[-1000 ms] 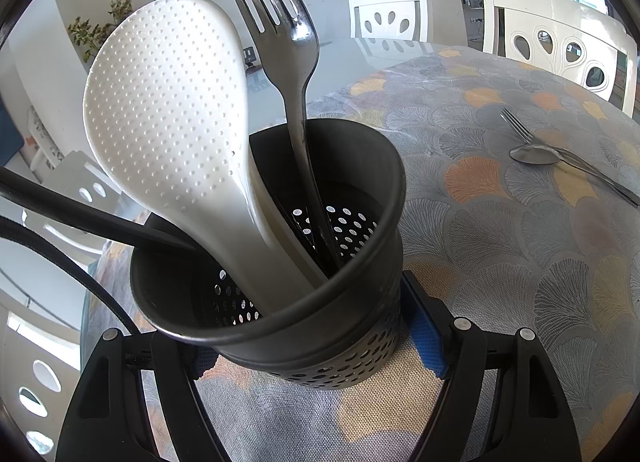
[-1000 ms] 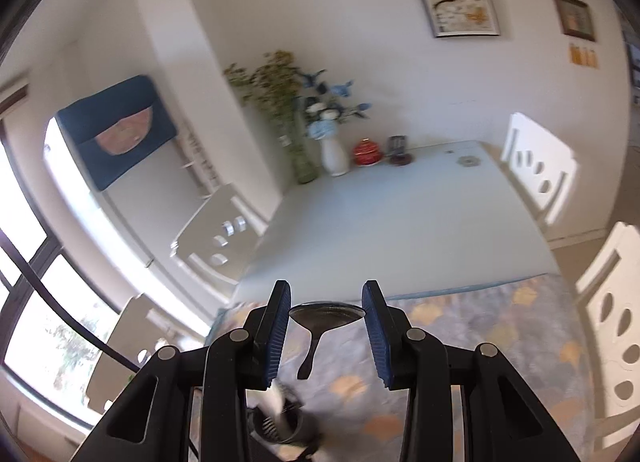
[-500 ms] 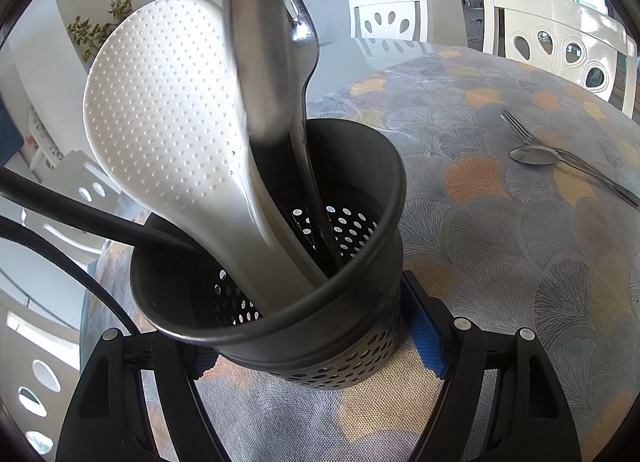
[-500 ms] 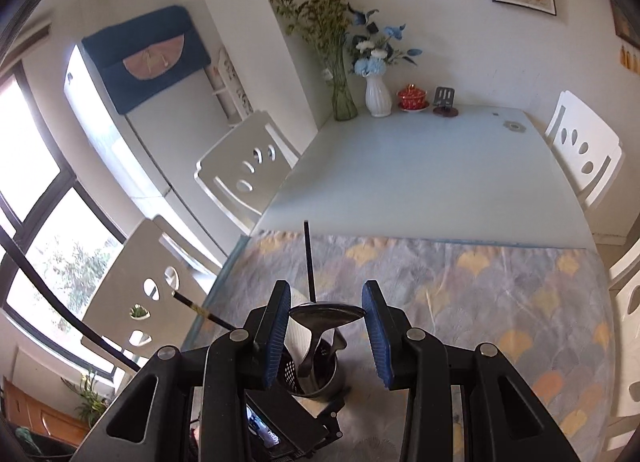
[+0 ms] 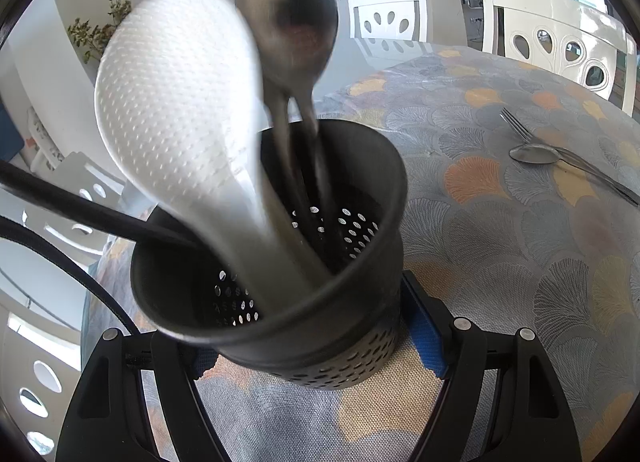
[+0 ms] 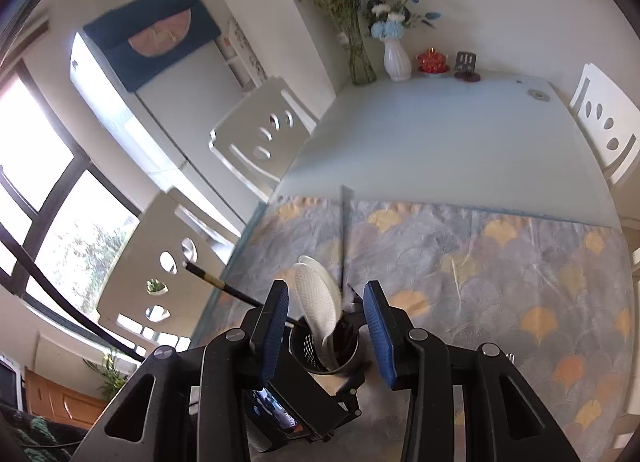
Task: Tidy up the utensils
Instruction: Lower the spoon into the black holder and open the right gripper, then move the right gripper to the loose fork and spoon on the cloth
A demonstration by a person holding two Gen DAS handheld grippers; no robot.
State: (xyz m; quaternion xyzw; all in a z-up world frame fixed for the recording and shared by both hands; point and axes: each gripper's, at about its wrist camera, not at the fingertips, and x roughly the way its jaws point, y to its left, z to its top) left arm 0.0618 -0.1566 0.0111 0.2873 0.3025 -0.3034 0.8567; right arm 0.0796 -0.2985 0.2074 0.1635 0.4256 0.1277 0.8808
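My left gripper (image 5: 316, 346) is shut on the black perforated utensil holder (image 5: 280, 270) standing on the table. Inside it stand a white dotted rice paddle (image 5: 180, 102), a metal spoon (image 5: 292, 26) with its bowl up and blurred, a fork handle behind it, and black chopsticks (image 5: 80, 206) leaning left. My right gripper (image 6: 326, 324) is open and empty, high above the holder (image 6: 332, 350), which shows between its fingers. A fork and a spoon (image 5: 536, 152) lie on the tablecloth to the right.
A patterned tablecloth (image 5: 520, 242) covers the near part of a white table (image 6: 440, 142). White chairs (image 5: 560, 30) stand around it. Vases of flowers (image 6: 392, 46) and small items stand at the far end by the wall.
The metal spoon has left my right gripper and dropped into the holder, still shaking. My right gripper has opened wider and tilted down over the holder. The left gripper has not moved.
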